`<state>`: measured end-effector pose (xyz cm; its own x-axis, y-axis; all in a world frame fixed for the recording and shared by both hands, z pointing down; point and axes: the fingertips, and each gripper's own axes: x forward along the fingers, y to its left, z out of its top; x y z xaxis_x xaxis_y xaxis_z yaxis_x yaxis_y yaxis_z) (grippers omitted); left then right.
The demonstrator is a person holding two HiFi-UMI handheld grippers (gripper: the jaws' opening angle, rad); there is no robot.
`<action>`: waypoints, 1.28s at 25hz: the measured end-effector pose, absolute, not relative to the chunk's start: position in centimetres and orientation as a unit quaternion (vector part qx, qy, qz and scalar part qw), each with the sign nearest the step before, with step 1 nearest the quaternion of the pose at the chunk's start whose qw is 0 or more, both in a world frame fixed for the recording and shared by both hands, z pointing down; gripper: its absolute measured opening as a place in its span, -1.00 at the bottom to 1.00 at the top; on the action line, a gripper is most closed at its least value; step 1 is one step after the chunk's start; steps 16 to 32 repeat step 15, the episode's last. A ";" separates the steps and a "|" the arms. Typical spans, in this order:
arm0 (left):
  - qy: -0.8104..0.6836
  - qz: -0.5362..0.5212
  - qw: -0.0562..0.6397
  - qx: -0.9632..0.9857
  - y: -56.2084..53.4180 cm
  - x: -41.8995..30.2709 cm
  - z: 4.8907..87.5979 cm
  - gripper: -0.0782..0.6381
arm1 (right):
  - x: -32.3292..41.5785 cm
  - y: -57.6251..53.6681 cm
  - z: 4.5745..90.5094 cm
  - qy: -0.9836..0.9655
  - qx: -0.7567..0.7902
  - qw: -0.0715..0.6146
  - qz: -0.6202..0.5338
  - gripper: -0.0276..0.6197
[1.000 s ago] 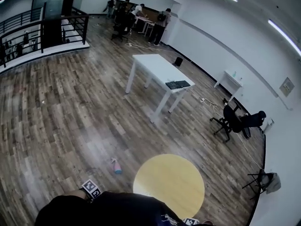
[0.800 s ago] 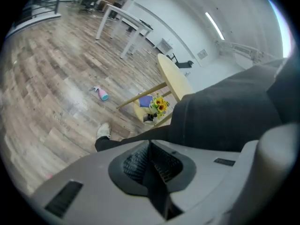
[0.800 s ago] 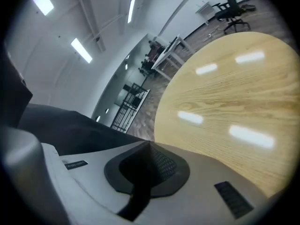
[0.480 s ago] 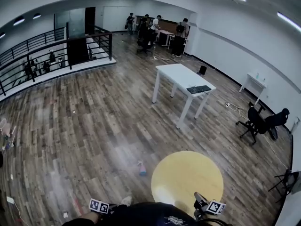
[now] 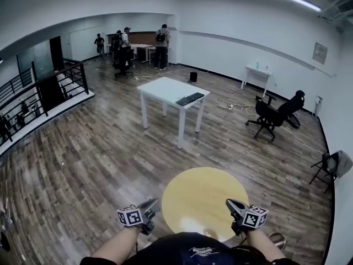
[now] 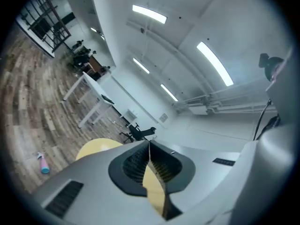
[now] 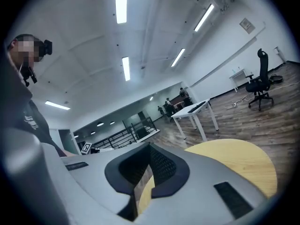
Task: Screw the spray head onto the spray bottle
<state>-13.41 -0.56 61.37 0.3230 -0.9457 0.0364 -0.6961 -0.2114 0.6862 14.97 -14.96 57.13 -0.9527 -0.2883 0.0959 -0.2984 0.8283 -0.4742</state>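
Note:
A small spray bottle point(image 6: 43, 163) with a blue body and a pink top lies on the wooden floor, left of the round yellow table point(image 5: 201, 200); only the left gripper view shows it. No separate spray head is in sight. My left gripper point(image 5: 150, 205) is held up at the table's near left edge, my right gripper point(image 5: 230, 205) at its near right edge. Both point out level over the table. In the left gripper view the left gripper point(image 6: 149, 145) is shut on nothing, and in the right gripper view the right gripper point(image 7: 150, 148) is likewise shut and empty.
A white table point(image 5: 165, 88) with a keyboard point(image 5: 190, 99) stands beyond the yellow one. A black office chair point(image 5: 270, 115) is at the right, a folding chair point(image 5: 330, 165) at the far right, a railing point(image 5: 38, 95) at the left. People point(image 5: 124, 40) stand at the back.
The head view has swung up and round. Both grippers have risen from the bottom edge into view beside the yellow table. The bottle on the floor has dropped out of the head view.

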 end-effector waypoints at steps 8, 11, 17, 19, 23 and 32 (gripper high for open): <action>-0.462 -0.140 0.294 0.825 -6.7 -3.7 58.2 -0.72 | 23.5 -15.0 56.0 -0.946 0.214 -0.011 0.245 -0.85; -0.448 -0.129 0.301 0.831 -7.2 -1.4 58.8 -0.72 | 24.7 -14.4 56.6 -0.944 0.217 -0.013 0.249 -0.85; -0.439 -0.129 0.317 0.831 -7.2 0.6 59.5 -0.72 | 25.8 -13.4 57.4 -0.944 0.216 -0.002 0.251 -0.85; -0.439 -0.129 0.317 0.831 -7.2 0.6 59.5 -0.72 | 25.8 -13.4 57.4 -0.944 0.216 -0.002 0.251 -0.85; -0.439 -0.129 0.317 0.831 -7.2 0.6 59.5 -0.72 | 25.8 -13.4 57.4 -0.944 0.216 -0.002 0.251 -0.85; -0.439 -0.129 0.317 0.831 -7.2 0.6 59.5 -0.72 | 25.8 -13.4 57.4 -0.944 0.216 -0.002 0.251 -0.85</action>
